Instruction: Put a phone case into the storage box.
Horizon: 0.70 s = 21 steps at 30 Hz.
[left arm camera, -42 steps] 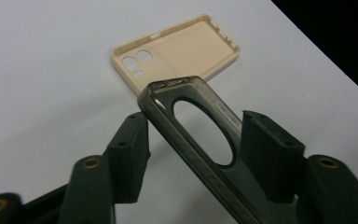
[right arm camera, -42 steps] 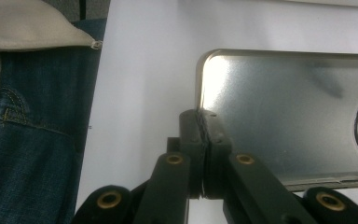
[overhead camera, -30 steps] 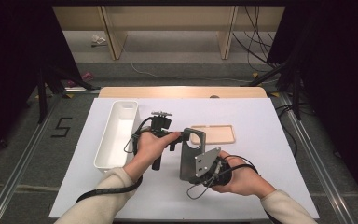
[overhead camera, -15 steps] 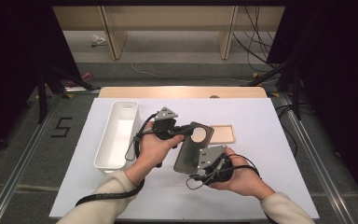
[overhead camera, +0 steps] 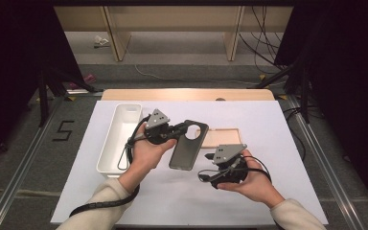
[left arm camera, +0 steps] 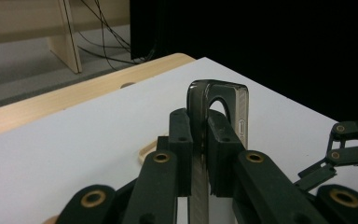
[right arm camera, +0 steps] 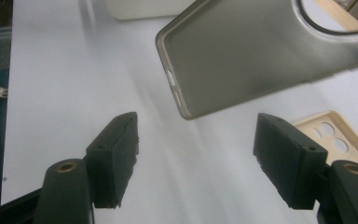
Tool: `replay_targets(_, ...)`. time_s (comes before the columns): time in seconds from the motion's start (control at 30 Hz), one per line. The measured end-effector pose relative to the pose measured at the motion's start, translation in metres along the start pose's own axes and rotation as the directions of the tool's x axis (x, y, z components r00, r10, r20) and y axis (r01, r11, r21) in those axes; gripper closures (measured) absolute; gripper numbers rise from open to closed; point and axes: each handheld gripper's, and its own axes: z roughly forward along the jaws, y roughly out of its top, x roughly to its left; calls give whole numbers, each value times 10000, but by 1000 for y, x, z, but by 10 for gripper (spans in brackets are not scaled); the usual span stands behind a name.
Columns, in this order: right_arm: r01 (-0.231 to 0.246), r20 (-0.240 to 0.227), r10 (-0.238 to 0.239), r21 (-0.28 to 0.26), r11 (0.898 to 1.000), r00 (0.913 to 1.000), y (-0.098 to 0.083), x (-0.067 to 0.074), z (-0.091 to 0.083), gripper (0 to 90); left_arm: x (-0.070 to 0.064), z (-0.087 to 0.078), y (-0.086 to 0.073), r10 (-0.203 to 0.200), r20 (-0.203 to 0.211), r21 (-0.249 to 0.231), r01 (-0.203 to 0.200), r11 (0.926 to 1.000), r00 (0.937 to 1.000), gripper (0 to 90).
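Left gripper (overhead camera: 175,132) fingers clenched on grey phone case (overhead camera: 188,145), lifted over desk (overhead camera: 268,120) middle. Right gripper (right arm camera: 196,154) fingers just opened, nothing between. Handover done; placing left.

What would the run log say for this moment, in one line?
left claw: shut on grey phone case | right claw: open, just let go | case: lifted off table | beige case: lying flat

Laboratory recording station: a white-covered worktop (overhead camera: 268,201) framed by black curtains (overhead camera: 345,72), loose cables (overhead camera: 263,28) on the floor beyond its far edge, and a floor marking "5" (overhead camera: 63,130) at its left.
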Motion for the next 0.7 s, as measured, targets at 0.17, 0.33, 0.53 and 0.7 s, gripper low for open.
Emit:
replay_targets(0.17, -322, 244, 329, -285, 9991, 9992, -5, -4, -4, 280, 5, -7, -4, 46, -88, -373, -49, 9993, 10000, 817)
replay_targets(0.33, -791, 424, 814, -538, 9954, 9958, -11, -8, -8, 243, 11, -17, -10, 69, -202, -827, -86, 9965, 9998, 817)
replay_targets(0.53, -1307, 640, 1358, -779, 9884, 9887, -15, -11, -11, 191, 16, -22, -11, 190, -332, -976, -221, 9950, 9993, 817)
replay_targets(0.7, -1710, 864, 1804, -1061, 9795, 9798, -20, -16, -15, 170, 17, -28, -11, 257, -368, -1121, -297, 9933, 9990, 817)
